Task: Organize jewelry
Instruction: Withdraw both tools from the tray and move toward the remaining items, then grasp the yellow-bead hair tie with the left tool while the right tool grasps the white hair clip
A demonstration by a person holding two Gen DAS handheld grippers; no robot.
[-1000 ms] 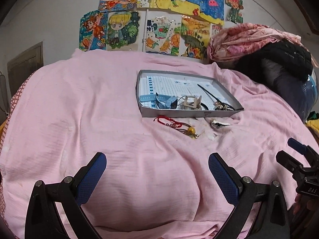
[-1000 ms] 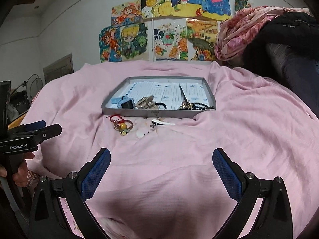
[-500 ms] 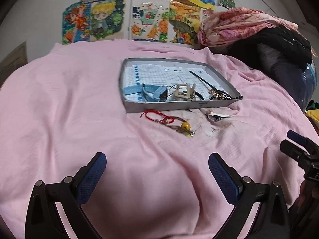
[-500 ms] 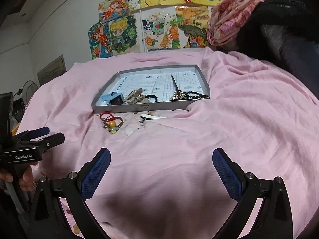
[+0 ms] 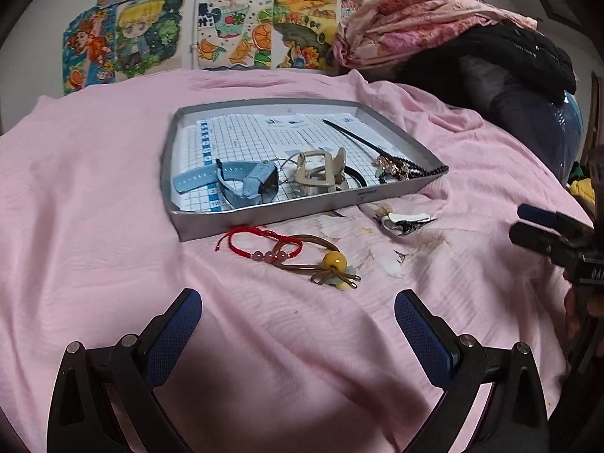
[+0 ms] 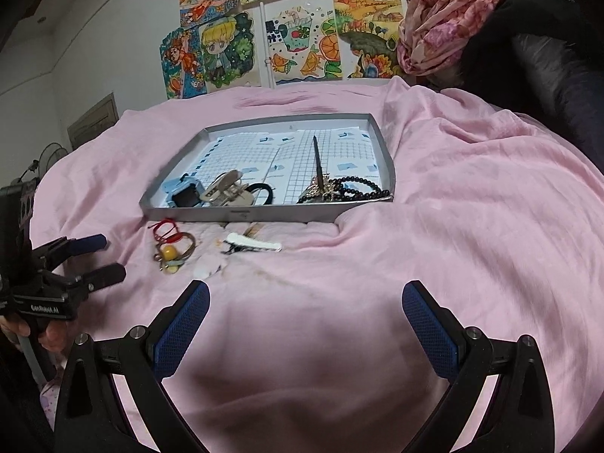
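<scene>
A grey shallow tray (image 5: 264, 213) sits near the middle of a bed draped in a pink sheet (image 5: 94, 188), already holding part of the jewelry: a blue watch (image 5: 241, 183) at its near left, a beige claw clip (image 5: 321, 173) beside it, a black hair stick (image 5: 355, 137) lying diagonally, and a string of dark beads (image 5: 426, 170) against the near right wall. Three pieces lie on the sheet just outside the tray's front wall, seemingly the ones not yet sorted: a red cord bracelet (image 5: 260, 243) overlapping a brown cord tie with a yellow bead (image 5: 328, 264), and, apart to the right, a white hair clip (image 5: 406, 221).

The left gripper (image 5: 298, 324) hovers low over the sheet with its blue-padded tongs spread wide and nothing between them, lined up on the red bracelet and yellow-bead tie, which look like its likely next pick. The right gripper (image 6: 305, 313) hangs over bare sheet, likewise released and empty, the white clip ahead and slightly to its left. Each tool is held by a person's hand (image 6: 34, 334) at the bed's near edge.

Children's colourful drawings (image 6: 264, 37) cover the wall behind, and a pile of clothing (image 6: 490, 26) is heaped at the far right of the bed.
</scene>
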